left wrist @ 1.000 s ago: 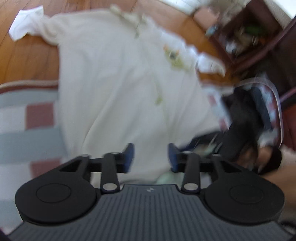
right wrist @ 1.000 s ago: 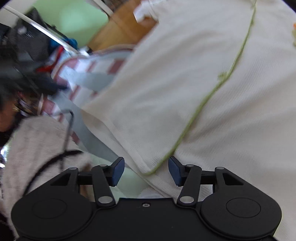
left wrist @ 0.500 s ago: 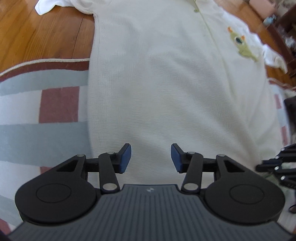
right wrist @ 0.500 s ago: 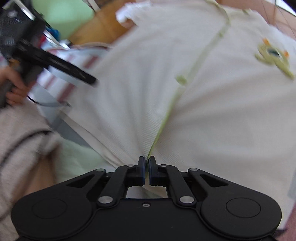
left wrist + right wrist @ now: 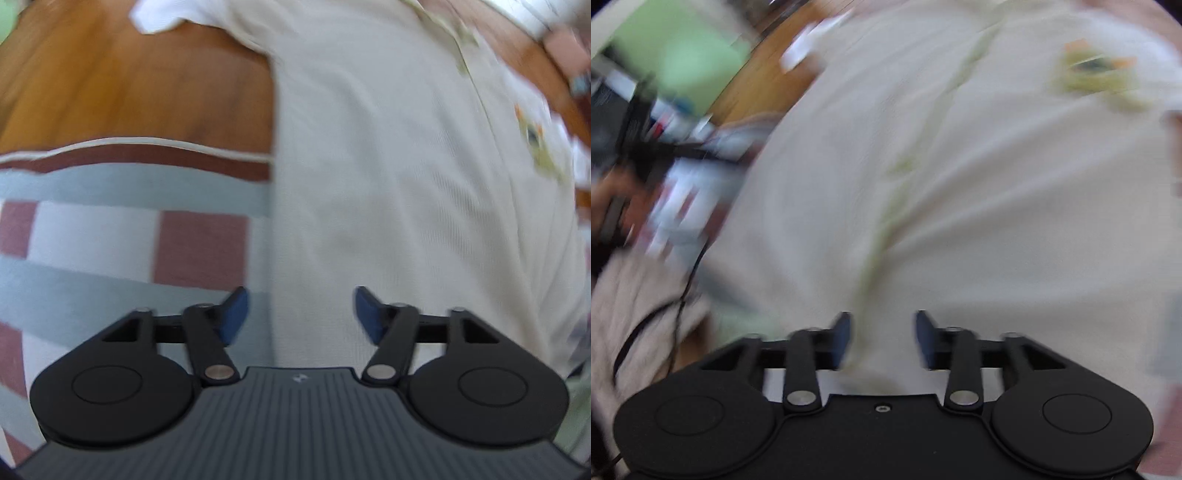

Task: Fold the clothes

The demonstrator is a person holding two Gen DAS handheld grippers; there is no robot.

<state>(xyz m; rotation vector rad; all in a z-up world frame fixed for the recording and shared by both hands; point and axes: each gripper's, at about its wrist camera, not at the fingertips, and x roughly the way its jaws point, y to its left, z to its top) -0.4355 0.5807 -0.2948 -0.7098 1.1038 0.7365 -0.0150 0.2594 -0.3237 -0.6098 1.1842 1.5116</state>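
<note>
A cream shirt (image 5: pixel 388 177) with a green placket line and a small green and orange chest print (image 5: pixel 535 144) lies spread flat, partly on the rug and partly on the wood floor. My left gripper (image 5: pixel 301 314) hangs over the shirt's left side edge near the hem, its jaws opening, the pads clear of the cloth. In the blurred right wrist view the same shirt (image 5: pixel 997 192) fills the frame. My right gripper (image 5: pixel 882 336) is over the lower end of the green line, jaws opening, with cloth below the gap but not pinched.
A rug (image 5: pixel 110 236) with grey, white and dark red checks lies under the shirt's lower half. Wood floor (image 5: pixel 129 85) lies beyond it. At the left of the right wrist view a person's sleeve (image 5: pixel 635 310) and hand (image 5: pixel 609 192) show, with green and dark clutter (image 5: pixel 676 55) behind.
The right gripper closed on the hem at the green line, then opened again and shifted. The left gripper came lower and shifted left to the shirt's side edge, and its jaws widened.
</note>
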